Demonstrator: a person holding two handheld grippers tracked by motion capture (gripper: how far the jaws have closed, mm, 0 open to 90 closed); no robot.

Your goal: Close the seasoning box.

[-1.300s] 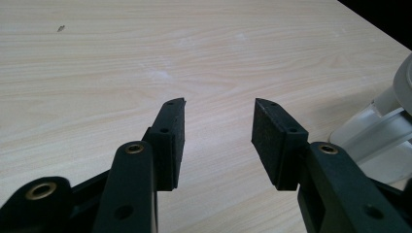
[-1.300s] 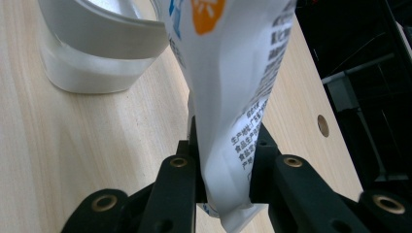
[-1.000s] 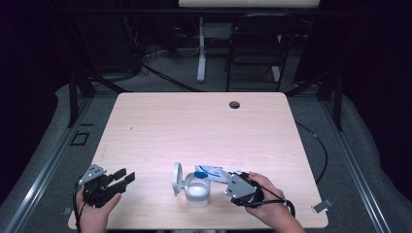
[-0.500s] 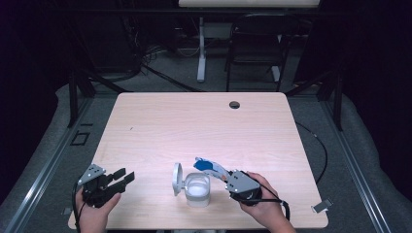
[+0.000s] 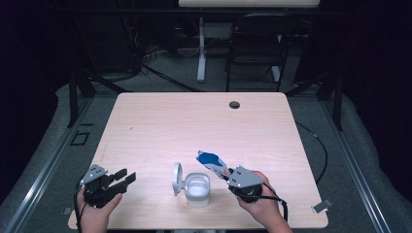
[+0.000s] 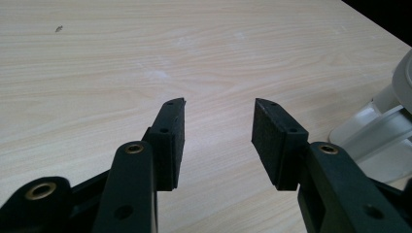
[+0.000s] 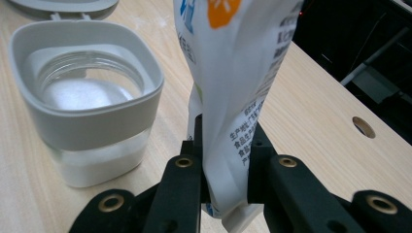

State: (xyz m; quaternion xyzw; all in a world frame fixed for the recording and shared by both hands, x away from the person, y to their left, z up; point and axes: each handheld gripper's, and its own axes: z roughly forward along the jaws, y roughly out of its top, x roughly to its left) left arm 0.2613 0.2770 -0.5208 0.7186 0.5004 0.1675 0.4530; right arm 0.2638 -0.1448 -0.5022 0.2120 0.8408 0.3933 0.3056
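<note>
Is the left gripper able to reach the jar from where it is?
Probably yes. The left gripper is open and holds nothing, and bare table lies between it and the jar. The jar's open lid faces that side, though.

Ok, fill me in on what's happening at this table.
A person works with a gripper in each hand. The right gripper is shut on a white and blue pouch, held beside an open jar with white powder inside and its lid flipped up. The left gripper is open near the table's front left edge, holding nothing.
</note>
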